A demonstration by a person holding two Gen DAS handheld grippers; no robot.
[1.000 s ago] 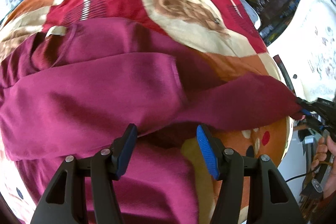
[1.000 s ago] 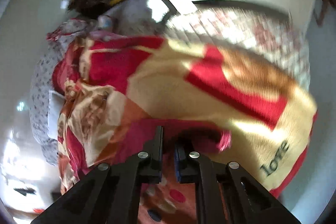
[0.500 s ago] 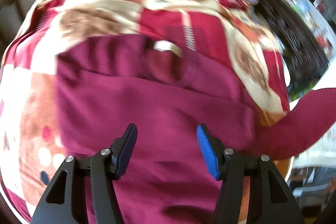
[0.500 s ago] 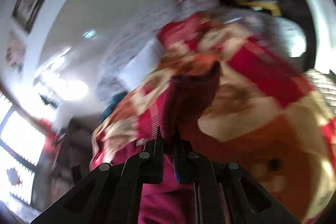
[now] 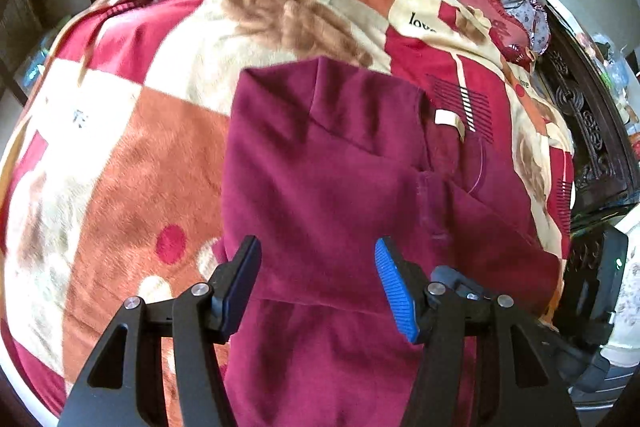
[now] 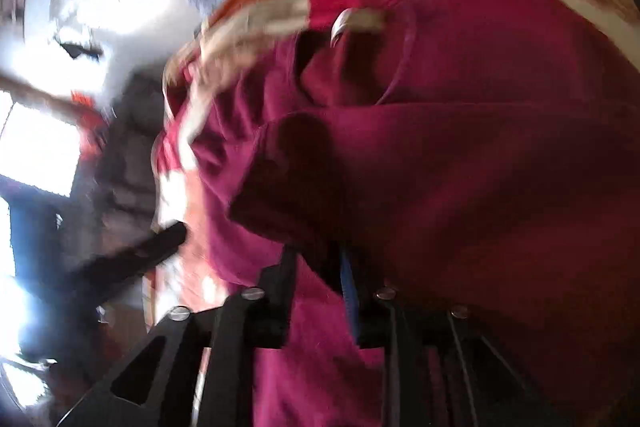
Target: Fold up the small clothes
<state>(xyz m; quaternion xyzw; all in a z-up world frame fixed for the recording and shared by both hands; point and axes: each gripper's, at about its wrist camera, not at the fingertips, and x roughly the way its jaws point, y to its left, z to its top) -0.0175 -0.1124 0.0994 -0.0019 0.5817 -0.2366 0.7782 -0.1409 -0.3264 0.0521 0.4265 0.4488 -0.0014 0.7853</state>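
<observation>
Presently, garment: maroon top (image 5: 320, 179) lies on the patterned blanket (image 5: 120, 167) of the bed, centre to 3 o'clock in the left view.
Folds done: one sleeve laid across the body; neck label (image 5: 448, 117) exposed at 1 o'clock.
Left tongs (image 5: 318, 279): spread, empty, above the cloth.
Right tongs (image 6: 318, 263): pinching maroon fabric; view blurred.
Remaining, by judgement: release sleeve, fold body; roughly midway.

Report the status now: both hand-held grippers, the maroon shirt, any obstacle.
Left hand-held gripper open above maroon shirt. Right hand-held gripper shut on shirt fabric. Shirt partly folded on blanket. No obstacle visible.
</observation>
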